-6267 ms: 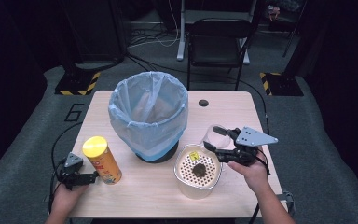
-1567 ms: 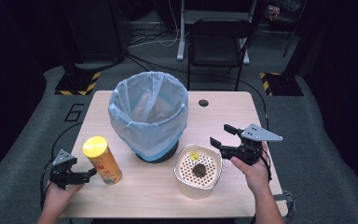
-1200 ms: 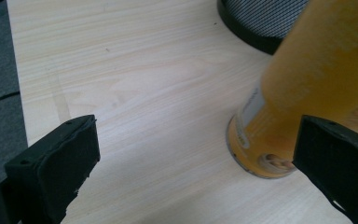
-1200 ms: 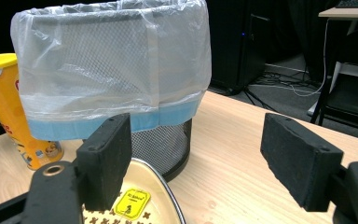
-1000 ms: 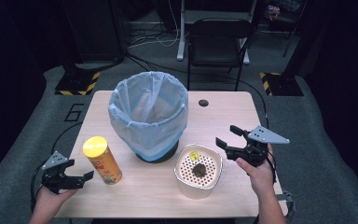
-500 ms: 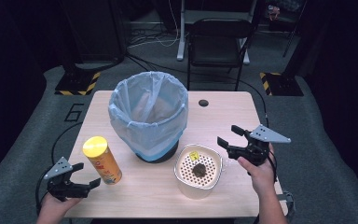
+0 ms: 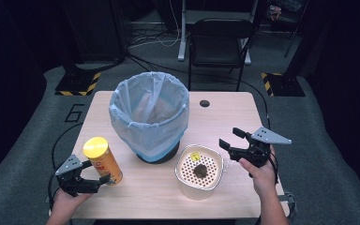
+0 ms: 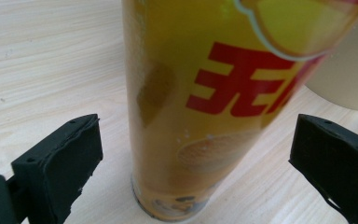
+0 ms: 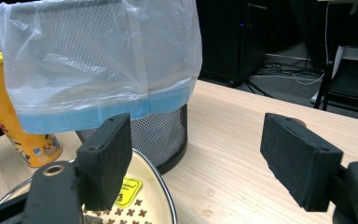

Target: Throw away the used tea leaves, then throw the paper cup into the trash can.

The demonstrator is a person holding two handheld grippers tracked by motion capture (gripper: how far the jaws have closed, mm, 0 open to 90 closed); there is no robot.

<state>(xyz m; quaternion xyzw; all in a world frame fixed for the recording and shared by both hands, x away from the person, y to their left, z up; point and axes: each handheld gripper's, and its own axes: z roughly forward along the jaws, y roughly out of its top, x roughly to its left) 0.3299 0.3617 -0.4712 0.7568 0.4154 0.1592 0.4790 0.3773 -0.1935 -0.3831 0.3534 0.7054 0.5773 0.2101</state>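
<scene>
A yellow chip can (image 7: 102, 159) with a yellow lid stands upright at the table's front left. My left gripper (image 7: 93, 180) is open right in front of it; in the left gripper view the can (image 8: 223, 102) sits between the spread jaws, untouched. A white perforated container (image 7: 199, 171) with a dark lump in it stands front centre. My right gripper (image 7: 232, 139) is open just right of that container, holding nothing. A mesh bin with a blue-white bag (image 7: 150, 115) stands mid-table, its bag (image 9: 98, 65) and the can (image 9: 9, 121) seen in the right gripper view.
A small dark round hole (image 7: 205, 103) marks the wooden table (image 7: 225, 117) behind the bin. A black chair (image 7: 220, 42) stands beyond the far edge. Cables trail off both grippers. Bare tabletop lies at the back right and along the front edge.
My left gripper has swung out off the table's left side and come back in toward the can's base. My right gripper has drawn back a little to the right of the white container.
</scene>
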